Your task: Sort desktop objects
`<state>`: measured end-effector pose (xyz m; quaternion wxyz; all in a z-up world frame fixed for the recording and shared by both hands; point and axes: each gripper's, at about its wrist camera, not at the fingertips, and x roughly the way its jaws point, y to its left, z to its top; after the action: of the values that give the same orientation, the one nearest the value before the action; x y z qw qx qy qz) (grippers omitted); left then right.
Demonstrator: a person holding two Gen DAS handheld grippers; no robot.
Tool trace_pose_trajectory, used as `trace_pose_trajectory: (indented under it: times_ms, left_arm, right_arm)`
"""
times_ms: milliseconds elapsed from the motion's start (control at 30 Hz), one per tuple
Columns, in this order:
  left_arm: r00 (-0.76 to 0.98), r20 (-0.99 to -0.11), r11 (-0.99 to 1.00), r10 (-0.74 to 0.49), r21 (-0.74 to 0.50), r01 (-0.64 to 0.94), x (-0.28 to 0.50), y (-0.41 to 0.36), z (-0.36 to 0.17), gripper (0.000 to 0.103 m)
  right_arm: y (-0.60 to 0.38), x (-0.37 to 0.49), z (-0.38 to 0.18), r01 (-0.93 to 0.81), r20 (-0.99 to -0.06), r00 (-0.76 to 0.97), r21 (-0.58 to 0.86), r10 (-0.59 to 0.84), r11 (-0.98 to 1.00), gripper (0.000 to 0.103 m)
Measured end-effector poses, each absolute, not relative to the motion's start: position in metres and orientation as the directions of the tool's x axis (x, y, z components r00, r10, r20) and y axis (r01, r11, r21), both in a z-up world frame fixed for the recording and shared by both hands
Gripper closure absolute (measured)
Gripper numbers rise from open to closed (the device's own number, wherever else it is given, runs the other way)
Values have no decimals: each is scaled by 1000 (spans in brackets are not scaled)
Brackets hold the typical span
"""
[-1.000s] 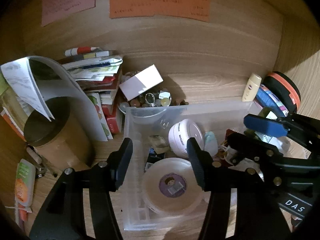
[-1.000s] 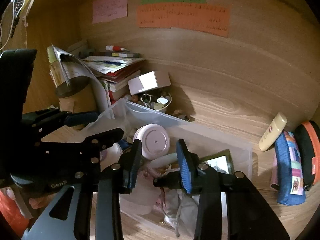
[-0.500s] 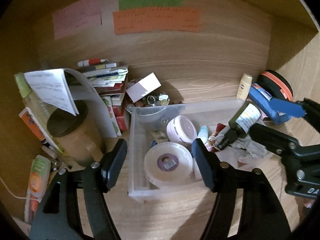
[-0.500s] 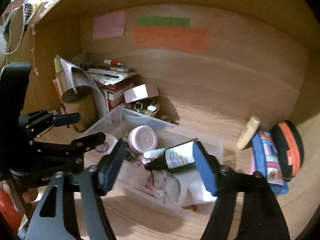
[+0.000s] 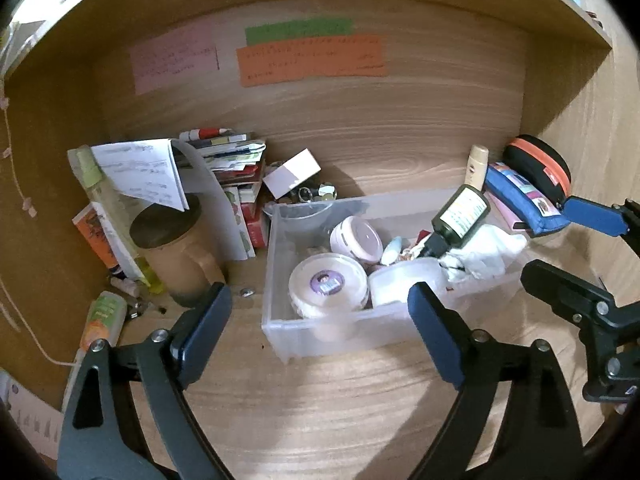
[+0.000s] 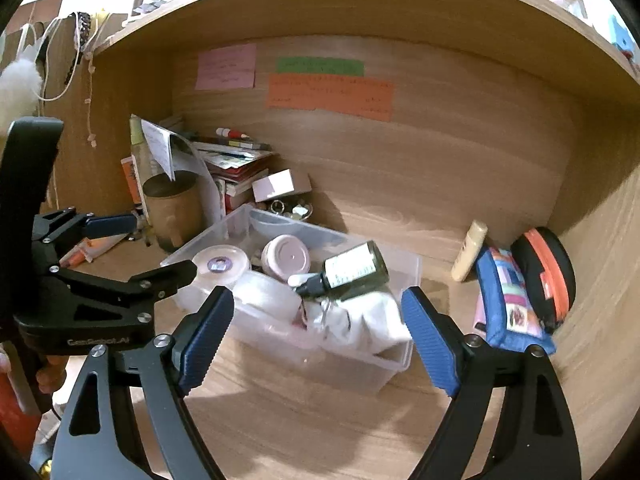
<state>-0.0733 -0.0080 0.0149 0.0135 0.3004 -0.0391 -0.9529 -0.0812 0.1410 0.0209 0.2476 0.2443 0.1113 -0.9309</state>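
Dark green bottle (image 6: 352, 270) dropped into the clear bin (image 6: 404, 354), on top of the white cloth (image 6: 372, 320).
A second ago my right gripper (image 6: 316, 338) pinched it; now both it and my left gripper (image 5: 318, 334) have backed off, jaws opening on nothing. I judge this item sorted; the pouches (image 6: 508, 300) still wait outside.

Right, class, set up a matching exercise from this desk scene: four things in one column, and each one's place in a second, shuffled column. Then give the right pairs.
Things:
1. dark bottle
2. white box
3. orange paper strip
4. blue pencil case

Places:
A. stuck on the back wall
B. on the desk, right of the clear bin
C. lying on the clutter in the clear bin
D. perched on the bowl of trinkets behind the bin

Pairs: 1-C, 2-D, 3-A, 4-B
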Motion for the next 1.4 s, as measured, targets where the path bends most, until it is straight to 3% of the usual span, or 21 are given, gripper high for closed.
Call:
trace_pose_trajectory:
  times_ms: [1400]
  left_arm:
    - [-809,-587,-998,-35,61,-1,-53,-5,10,9]
  right_arm:
    - [156,-72,5,511,-554,-723,-26,-413,-859,18]
